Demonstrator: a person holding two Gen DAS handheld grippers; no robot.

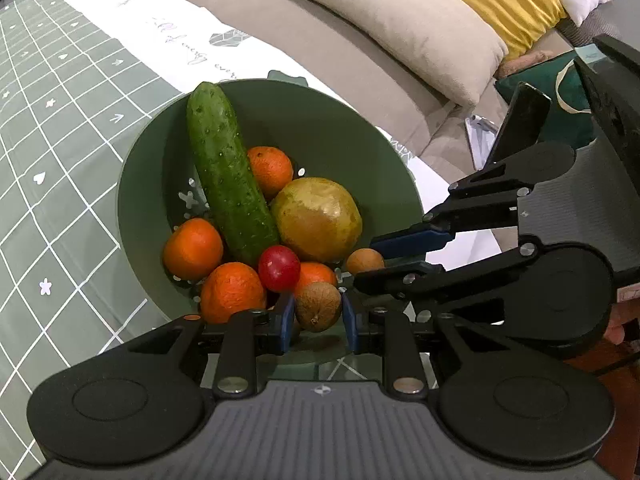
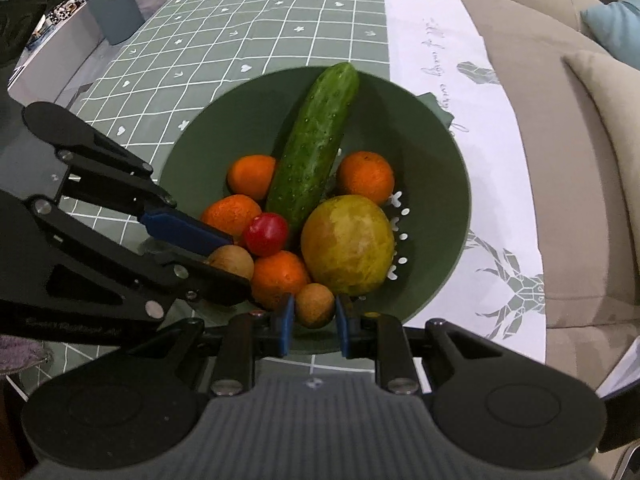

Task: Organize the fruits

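A green colander bowl (image 1: pixel 320 132) (image 2: pixel 432 168) on the table holds a cucumber (image 1: pixel 226 176) (image 2: pixel 316 140), a yellow-green round fruit (image 1: pixel 318 218) (image 2: pixel 347 244), a red cherry tomato (image 1: pixel 279 268) (image 2: pixel 266 234) and several tangerines (image 1: pixel 193 248) (image 2: pixel 366 178). Over the bowl's near rim, my left gripper (image 1: pixel 316 322) (image 2: pixel 239 262) is shut on a small brown round fruit (image 1: pixel 318 306) (image 2: pixel 232 260). My right gripper (image 2: pixel 314 322) (image 1: pixel 370 262) is shut on a second small brown fruit (image 2: pixel 315 305) (image 1: pixel 365 261) just beside it.
The bowl stands on a green grid tablecloth (image 1: pixel 60 140) with a white printed border (image 2: pixel 500 200). A beige sofa with cushions (image 1: pixel 400 28) runs along the table's edge. A dark phone (image 1: pixel 520 120) leans near a green bag. A grey bin (image 2: pixel 114 8) stands at the far end.
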